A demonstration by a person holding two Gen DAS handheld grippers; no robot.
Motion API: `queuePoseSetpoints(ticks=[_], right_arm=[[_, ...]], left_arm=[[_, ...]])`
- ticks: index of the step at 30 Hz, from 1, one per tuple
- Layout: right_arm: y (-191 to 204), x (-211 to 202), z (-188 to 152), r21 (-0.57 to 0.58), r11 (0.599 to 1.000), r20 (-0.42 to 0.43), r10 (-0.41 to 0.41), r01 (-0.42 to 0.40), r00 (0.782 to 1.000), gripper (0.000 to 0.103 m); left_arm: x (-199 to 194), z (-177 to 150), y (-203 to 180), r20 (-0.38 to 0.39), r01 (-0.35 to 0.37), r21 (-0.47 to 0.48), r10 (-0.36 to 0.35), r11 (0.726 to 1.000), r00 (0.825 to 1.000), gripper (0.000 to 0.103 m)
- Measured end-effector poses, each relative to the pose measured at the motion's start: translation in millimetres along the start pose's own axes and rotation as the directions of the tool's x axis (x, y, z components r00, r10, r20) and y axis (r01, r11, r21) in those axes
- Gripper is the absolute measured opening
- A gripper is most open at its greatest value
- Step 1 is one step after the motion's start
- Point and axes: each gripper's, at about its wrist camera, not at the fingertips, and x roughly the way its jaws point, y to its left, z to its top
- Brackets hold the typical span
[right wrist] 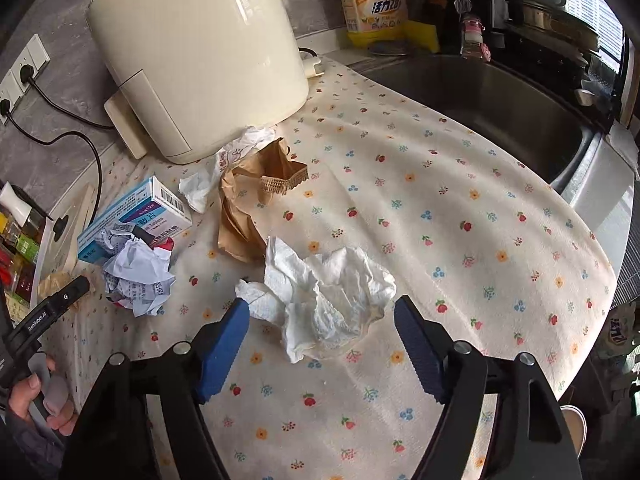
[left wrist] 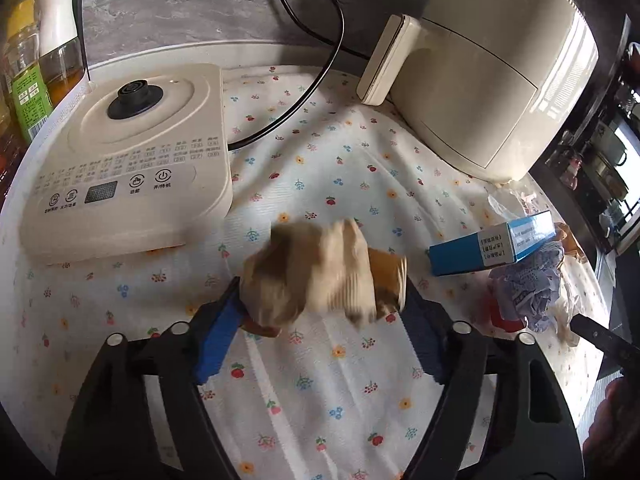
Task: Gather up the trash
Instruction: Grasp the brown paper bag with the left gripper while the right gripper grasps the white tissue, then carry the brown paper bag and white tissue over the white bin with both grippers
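Note:
My left gripper (left wrist: 320,300) is shut on a crumpled brown paper cup sleeve (left wrist: 316,272), blurred, held just above the floral cloth. My right gripper (right wrist: 320,320) is open, its blue fingers on either side of a crumpled white tissue (right wrist: 332,300) lying on the cloth. A blue medicine box (right wrist: 136,216) also shows in the left wrist view (left wrist: 492,246). A crumpled printed paper (right wrist: 136,280) lies beside it, also in the left wrist view (left wrist: 528,288). A torn brown paper bag (right wrist: 248,204) and a white wrapper (right wrist: 224,168) lie behind the tissue.
A cream air fryer (right wrist: 196,52) (left wrist: 488,80) stands at the back. A white kettle base (left wrist: 124,156) with a black cable (left wrist: 312,56) sits left. Bottles (left wrist: 28,80) stand far left. A steel sink (right wrist: 500,104) and a yellow detergent bottle (right wrist: 372,0) lie right.

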Motion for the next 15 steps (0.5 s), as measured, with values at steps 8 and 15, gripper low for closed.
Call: queuePoseSetpoints(ticks=[8,15], right_arm=[[-6.6,-16.7,-7.4,0.013,0.999,0.013,0.044,-0.044,0.999,0.017],[-14.3,-54.8,-31.9,0.011,0.995,0.049,0.096,-0.097,0.994,0.017]], left_arm=[[-23.8,-6.3,2.0,0.038,0.051,-0.020,-0.050,0.999,0.998,0.016],[-59.9,-18.0,-16.7,0.088,0.092,-0.001,-0.091,0.996,0.992,0.016]])
